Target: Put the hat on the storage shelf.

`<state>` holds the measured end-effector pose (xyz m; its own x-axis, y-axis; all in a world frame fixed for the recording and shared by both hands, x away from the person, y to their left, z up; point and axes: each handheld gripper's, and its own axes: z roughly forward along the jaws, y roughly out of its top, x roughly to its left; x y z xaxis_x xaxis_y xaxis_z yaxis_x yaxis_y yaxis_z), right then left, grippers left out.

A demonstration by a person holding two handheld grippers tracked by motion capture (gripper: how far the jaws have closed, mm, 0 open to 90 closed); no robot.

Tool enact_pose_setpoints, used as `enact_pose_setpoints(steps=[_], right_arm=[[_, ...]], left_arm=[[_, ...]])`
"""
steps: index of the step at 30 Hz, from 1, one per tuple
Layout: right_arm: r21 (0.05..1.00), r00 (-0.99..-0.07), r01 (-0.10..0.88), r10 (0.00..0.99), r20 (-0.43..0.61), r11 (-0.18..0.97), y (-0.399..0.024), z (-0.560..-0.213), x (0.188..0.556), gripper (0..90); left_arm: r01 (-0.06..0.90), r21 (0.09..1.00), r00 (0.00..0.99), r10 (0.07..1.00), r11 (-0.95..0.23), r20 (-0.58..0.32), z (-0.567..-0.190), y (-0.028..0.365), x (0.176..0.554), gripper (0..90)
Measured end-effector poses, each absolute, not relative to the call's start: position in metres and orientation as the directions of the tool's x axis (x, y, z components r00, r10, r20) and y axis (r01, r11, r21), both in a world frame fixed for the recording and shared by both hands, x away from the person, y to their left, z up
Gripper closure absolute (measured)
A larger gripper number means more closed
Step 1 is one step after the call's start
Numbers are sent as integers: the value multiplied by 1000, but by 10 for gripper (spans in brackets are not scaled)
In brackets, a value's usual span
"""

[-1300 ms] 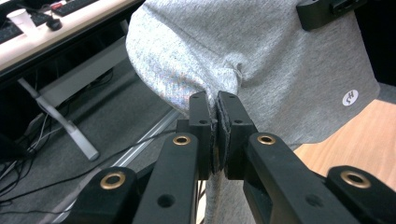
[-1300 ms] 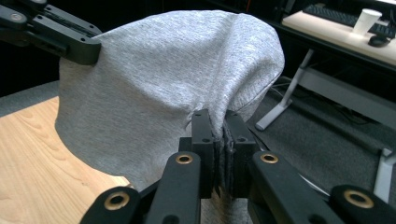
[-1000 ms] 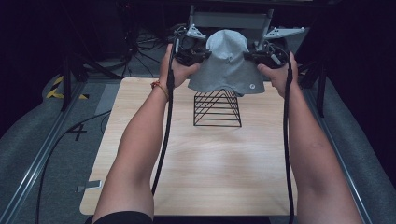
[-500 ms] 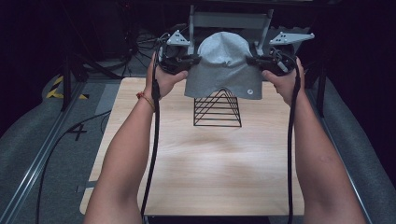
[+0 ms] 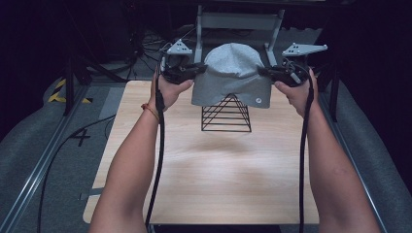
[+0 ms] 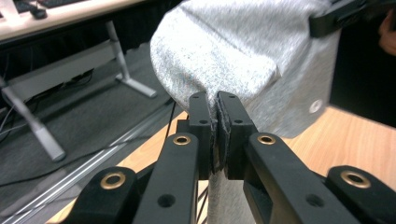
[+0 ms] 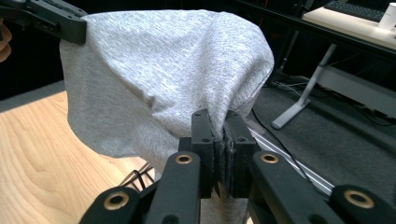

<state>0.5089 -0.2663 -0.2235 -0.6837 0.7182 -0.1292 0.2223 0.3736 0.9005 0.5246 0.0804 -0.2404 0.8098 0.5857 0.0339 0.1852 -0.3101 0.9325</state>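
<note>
A grey cloth [image 5: 232, 76] with a small round metal snap hangs stretched between my two grippers above a black wire pyramid rack [image 5: 227, 114], whose top it hides. My left gripper [image 5: 199, 68] is shut on the cloth's left edge, and the cloth [image 6: 243, 56] bunches between its jaws in the left gripper view. On the other side my right gripper [image 5: 265, 72] pinches the right edge, with the cloth [image 7: 163, 70] draped ahead of its closed jaws. The rack's wires [image 7: 137, 179] show under the cloth in the right gripper view.
The rack stands at the back middle of a light wooden table [image 5: 204, 179]. A grey metal frame [image 5: 238, 22] rises behind the table. Grey floor with rails and cables lies to both sides. A desk leg [image 7: 303, 91] stands off to the right.
Both grippers have lifted the cloth higher and held it more spread, so more of the wire rack shows beneath its lower edge.
</note>
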Motion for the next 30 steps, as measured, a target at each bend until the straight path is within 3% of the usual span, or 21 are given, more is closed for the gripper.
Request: enact_pose_setpoints(steps=[20,24,30], right_arm=[[900,-684,226,718,-125,372,-276,-236,500,849],[891,-680,240,722,-129,385,-277,-243,502,848],[885,-679,267,726,-109,382,-276,-261,508,849]], left_arm=[[186,943,824,567,-277,4,-249,86,519,853],[178,916,816,574,-359,67,-253,80,519,853],[221,908,813,581,-357,31,-281,74,531,852]])
